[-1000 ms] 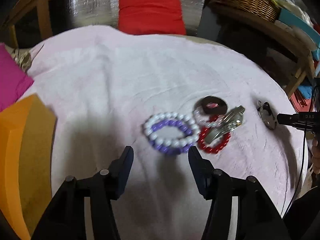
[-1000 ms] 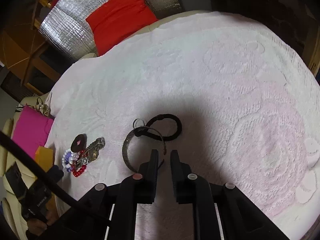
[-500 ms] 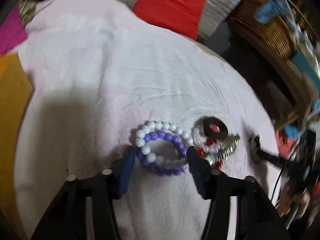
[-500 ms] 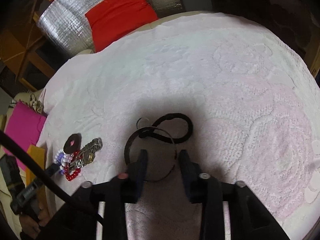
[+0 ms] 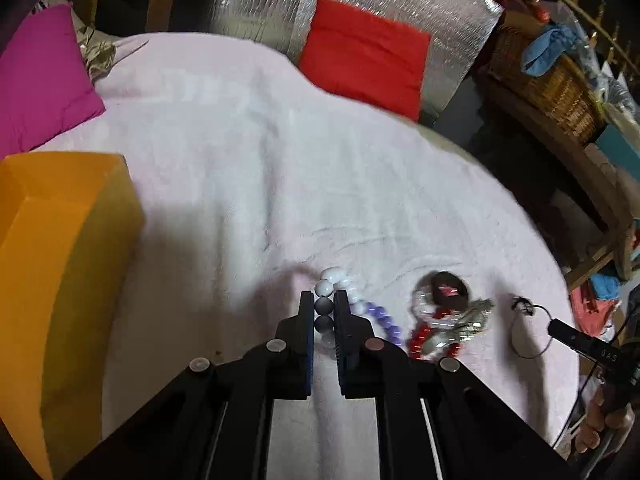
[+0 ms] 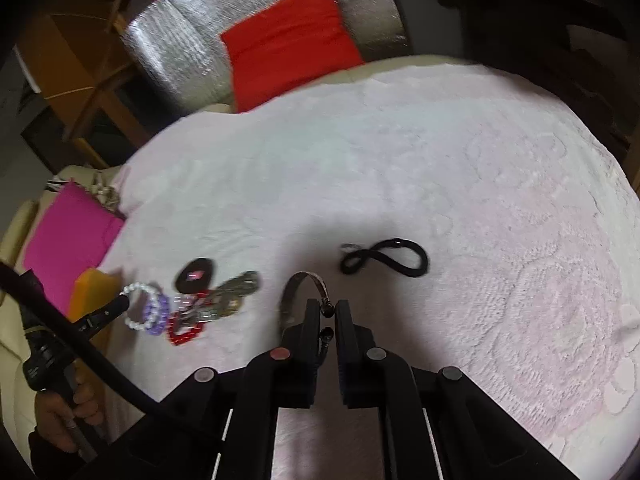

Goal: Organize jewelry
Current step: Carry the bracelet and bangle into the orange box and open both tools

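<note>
The left claw [image 5: 324,304] grips the white-and-purple bead bracelet [image 5: 348,300], lifted off the pink blanket [image 5: 240,160]. The right claw [image 6: 328,312] clamps the metal bangle [image 6: 296,288] beside the black cord [image 6: 384,258].

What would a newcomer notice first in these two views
Each claw is shut on jewelry: the left claw pinches the white and purple bead bracelet, the right claw a thin bangle. Both are over a pale pink blanket, with a bright red cushion at its far edge.
</note>
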